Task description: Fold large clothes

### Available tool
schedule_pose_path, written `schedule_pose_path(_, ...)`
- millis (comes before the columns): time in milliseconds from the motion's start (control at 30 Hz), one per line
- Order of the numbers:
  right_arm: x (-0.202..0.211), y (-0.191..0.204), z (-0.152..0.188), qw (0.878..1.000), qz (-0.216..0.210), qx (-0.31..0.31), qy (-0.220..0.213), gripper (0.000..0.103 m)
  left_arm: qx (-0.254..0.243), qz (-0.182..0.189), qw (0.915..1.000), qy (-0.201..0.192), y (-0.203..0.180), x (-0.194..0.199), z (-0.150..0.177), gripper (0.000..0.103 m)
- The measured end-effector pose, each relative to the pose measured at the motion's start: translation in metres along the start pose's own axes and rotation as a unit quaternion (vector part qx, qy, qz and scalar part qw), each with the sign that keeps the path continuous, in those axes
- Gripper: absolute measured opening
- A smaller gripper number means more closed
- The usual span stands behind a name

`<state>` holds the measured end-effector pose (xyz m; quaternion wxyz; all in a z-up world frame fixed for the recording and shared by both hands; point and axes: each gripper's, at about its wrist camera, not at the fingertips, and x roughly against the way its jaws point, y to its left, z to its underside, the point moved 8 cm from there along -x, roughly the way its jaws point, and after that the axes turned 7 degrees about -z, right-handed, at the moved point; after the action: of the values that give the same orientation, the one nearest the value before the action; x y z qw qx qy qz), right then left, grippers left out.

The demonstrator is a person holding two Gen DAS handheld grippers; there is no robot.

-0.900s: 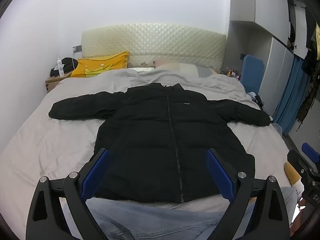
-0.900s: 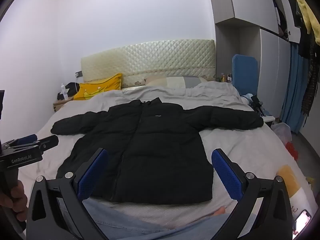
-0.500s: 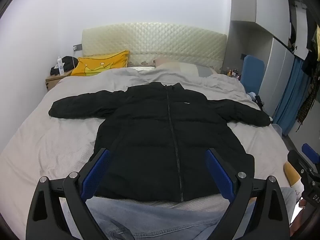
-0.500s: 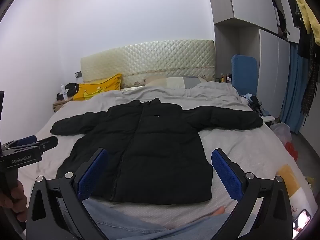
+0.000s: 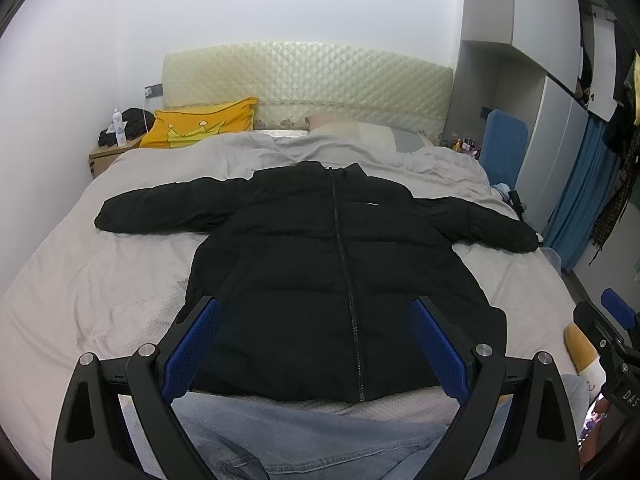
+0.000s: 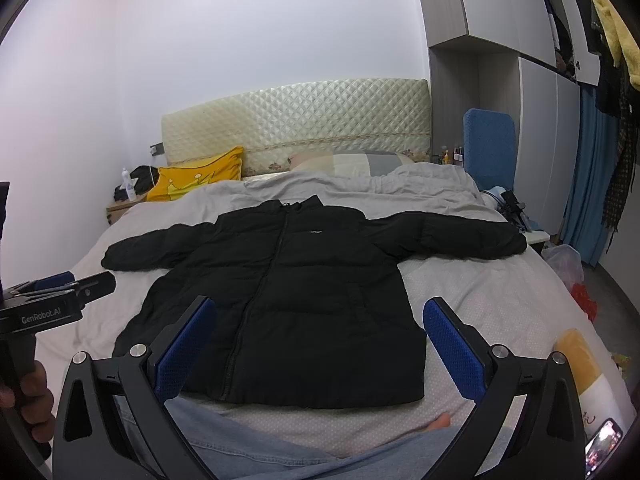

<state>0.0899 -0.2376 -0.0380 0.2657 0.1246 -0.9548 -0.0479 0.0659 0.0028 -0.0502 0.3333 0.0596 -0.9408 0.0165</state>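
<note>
Black quilted puffer jacket (image 5: 332, 280) lies flat, front up, zipped, on the grey-sheeted bed (image 5: 100, 292). Collar points toward the headboard edge, hem sits just short of the foot edge, and both sleeves are spread out toward the side edges of the bed. The right sleeve cuff (image 6: 508, 240) reaches nearly to the right edge.

Left gripper (image 5: 314, 344) hovers above the hem, blue pads spread wide, holding nothing. Right gripper (image 6: 320, 344) is the same: fingers fully released, nothing between them, above the hem near the foot edge. No contact with the fabric in either view.

Handling guess: light for its bulk, soft and puffy, with a shell that is probably slick nylon. Padding will spring back, so folds likely won't stay unless pressed. A thick pinch could slip; better to grab thin edges. Best holds look like the sleeve cuffs first, to bring the sleeves across the chest, then the hem corners to fold up toward the collar. The zipper line is a handy centre reference.
</note>
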Motion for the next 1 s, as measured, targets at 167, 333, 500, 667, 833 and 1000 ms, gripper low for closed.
schedule_pose_path(167, 0.001, 0.0, 0.0, 1.0, -0.002, 0.0, 0.0, 0.103, 0.002, 0.0, 1.0, -0.001, 0.0, 0.002, 0.002, 0.096)
schedule_pose_path(333, -0.001, -0.001, 0.0, 1.0, -0.003, 0.0, 0.001, 0.103, 0.005, 0.001, 1.0, 0.0, 0.002, 0.003, -0.001, 0.096)
schedule_pose_path(500, -0.003, -0.002, -0.001, 1.0, -0.004, 0.0, 0.002, 0.103, 0.011, 0.004, 0.9999, 0.001, 0.005, 0.003, -0.002, 0.096)
schedule_pose_path(667, -0.004, 0.0, -0.002, 1.0, -0.006, 0.003, 0.002, 0.103, 0.012, 0.003, 0.9999, 0.003, 0.008, 0.002, -0.003, 0.096)
schedule_pose_path(833, -0.006, 0.001, -0.001, 1.0, -0.008, 0.002, 0.002, 0.103, 0.013, 0.0, 0.9999, 0.003, 0.009, 0.001, -0.005, 0.096)
schedule_pose_path(1000, -0.008, 0.002, -0.001, 1.0, -0.01, 0.003, 0.003, 0.103, 0.016, -0.001, 0.9999, 0.006, 0.012, 0.0, -0.004, 0.096)
